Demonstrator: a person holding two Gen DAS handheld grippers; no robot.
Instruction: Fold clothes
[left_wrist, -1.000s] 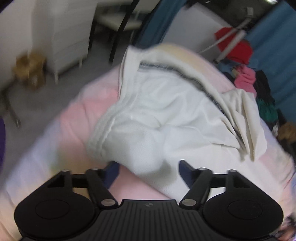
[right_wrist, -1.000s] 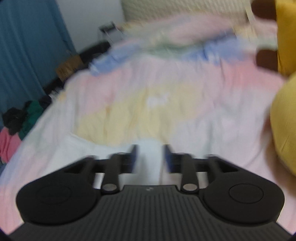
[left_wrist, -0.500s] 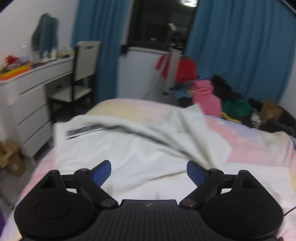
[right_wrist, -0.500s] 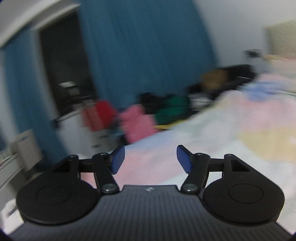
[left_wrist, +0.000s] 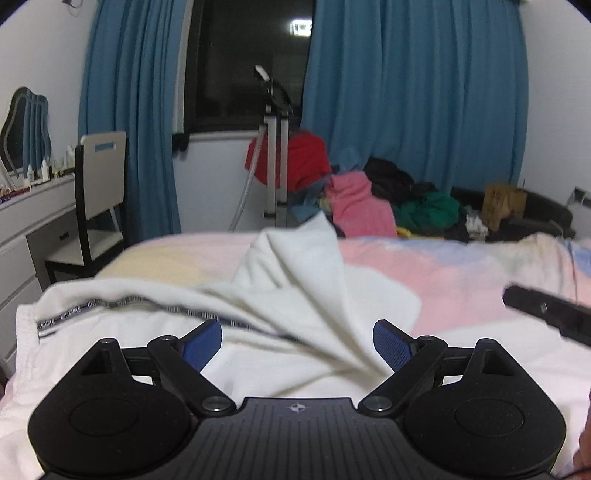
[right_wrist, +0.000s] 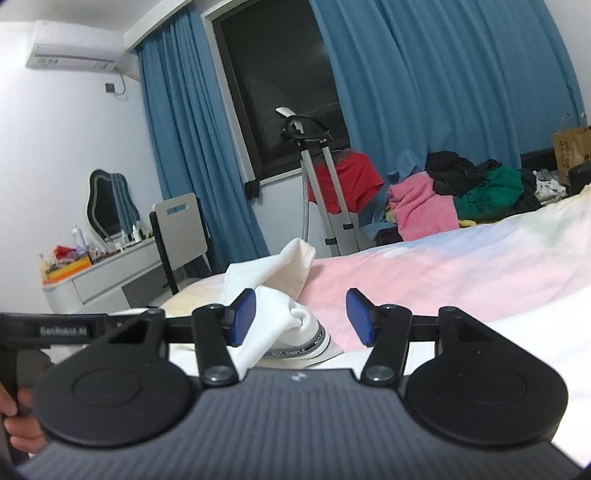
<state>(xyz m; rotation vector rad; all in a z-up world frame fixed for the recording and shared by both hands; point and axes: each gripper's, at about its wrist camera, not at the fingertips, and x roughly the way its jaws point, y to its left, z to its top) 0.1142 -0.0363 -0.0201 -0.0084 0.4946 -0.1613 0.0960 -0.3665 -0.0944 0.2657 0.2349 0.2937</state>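
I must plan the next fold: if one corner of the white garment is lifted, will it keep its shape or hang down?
The white garment will probably hang limp: it already lies in soft creases and one peak. It looks thick, so perhaps slightly heavy. Its printed band may keep that edge a little firmer.

Garment (left_wrist: 295, 295) is lying on the bed (left_wrist: 443, 269); chair (left_wrist: 99, 195) is standing left of the bed, clothes pile (left_wrist: 399, 206) behind.
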